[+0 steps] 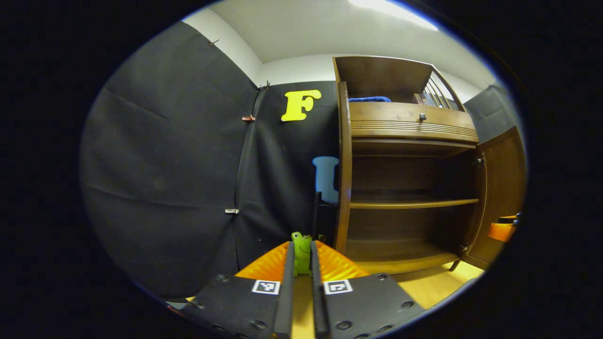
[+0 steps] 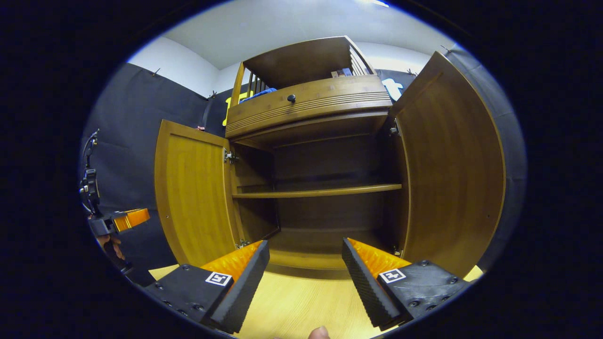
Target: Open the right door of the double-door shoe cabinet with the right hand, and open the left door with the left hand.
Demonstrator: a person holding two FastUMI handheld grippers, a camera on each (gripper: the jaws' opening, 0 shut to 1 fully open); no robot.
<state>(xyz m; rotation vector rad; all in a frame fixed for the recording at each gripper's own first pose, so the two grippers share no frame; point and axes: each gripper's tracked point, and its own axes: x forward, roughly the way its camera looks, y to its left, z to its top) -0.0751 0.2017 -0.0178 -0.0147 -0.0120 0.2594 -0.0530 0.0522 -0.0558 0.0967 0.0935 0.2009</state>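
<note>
Wooden shoe cabinet (image 2: 311, 108) stood with both doors swung wide.

In the right gripper view the left door (image 2: 193, 197) and right door (image 2: 452, 165) both hung open past the bare shelf (image 2: 320, 191), and the right claw (image 2: 305, 278) sat apart, holding nothing, low before the cabinet. The left claw (image 1: 301, 273) was nearly together beside the left door's edge (image 1: 344, 165), a small green figure (image 1: 300, 252) seen in its gap; whether it was gripped was unclear. Judged done; best to draw both claws straight back, clear of the doors.

Left gripper (image 1: 301, 263) fingers nearly closed; right gripper (image 2: 305, 275) fingers spread wide.
</note>
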